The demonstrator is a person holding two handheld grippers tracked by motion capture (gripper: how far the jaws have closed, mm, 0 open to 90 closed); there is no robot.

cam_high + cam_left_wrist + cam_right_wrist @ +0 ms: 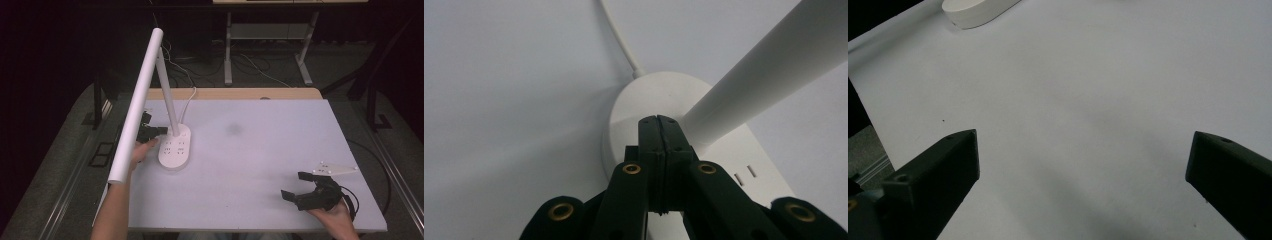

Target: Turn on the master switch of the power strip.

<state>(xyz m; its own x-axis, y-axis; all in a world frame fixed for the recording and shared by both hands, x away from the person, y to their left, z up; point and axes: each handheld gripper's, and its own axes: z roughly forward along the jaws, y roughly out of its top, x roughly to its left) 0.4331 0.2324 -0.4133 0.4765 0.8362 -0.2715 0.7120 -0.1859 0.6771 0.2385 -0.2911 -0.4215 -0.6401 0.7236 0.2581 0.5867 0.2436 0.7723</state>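
A white desk lamp stands at the table's left, its oval base [175, 146] carrying socket slots and a slanted stem [168, 95] that holds a long white tube head [137, 102]. My left gripper [161, 130] is shut with nothing held, its tips pressed on the base top beside the foot of the stem [754, 82]. In the left gripper view the closed jaws meet over the lamp base [644, 100]. My right gripper [295, 186] rests open near the front right of the table, jaws wide apart over bare surface. The lamp base [975, 12] lies far off in the right gripper view.
A white cord [189, 102] runs from the lamp base to the table's back edge. The white table top [260, 150] has a wooden strip [235, 93] along the rear. Desk legs and cables stand on the floor behind.
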